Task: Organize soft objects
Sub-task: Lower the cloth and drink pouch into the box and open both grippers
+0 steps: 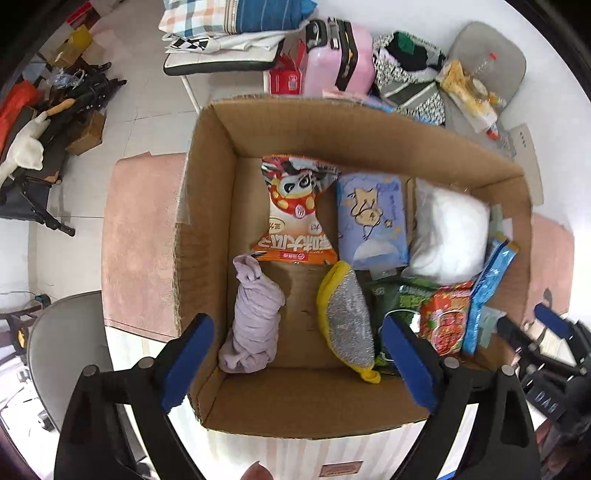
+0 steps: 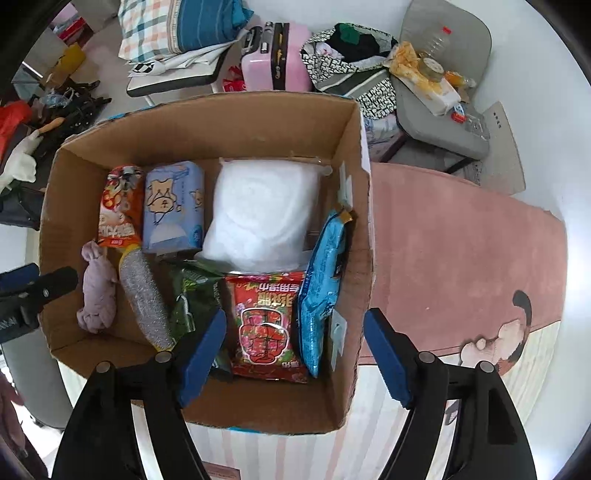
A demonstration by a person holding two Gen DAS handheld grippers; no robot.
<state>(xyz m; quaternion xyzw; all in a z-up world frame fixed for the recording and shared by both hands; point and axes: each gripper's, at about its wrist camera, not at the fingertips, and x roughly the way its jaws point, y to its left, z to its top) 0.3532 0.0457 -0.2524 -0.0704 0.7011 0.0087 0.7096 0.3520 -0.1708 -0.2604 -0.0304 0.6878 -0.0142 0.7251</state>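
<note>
An open cardboard box holds soft items: a rolled lilac cloth, a yellow and silver scrubbing sponge, an orange snack bag, a blue tissue pack, a white padded bag, a green packet, a red packet and a blue packet. My left gripper is open and empty above the box's near side. My right gripper is open and empty over its right wall.
The box stands on a pink cloth over a striped surface. Behind it are a pink suitcase, folded bedding on a chair, a patterned bag and a grey chair with bottles. Clutter lies on the floor at left.
</note>
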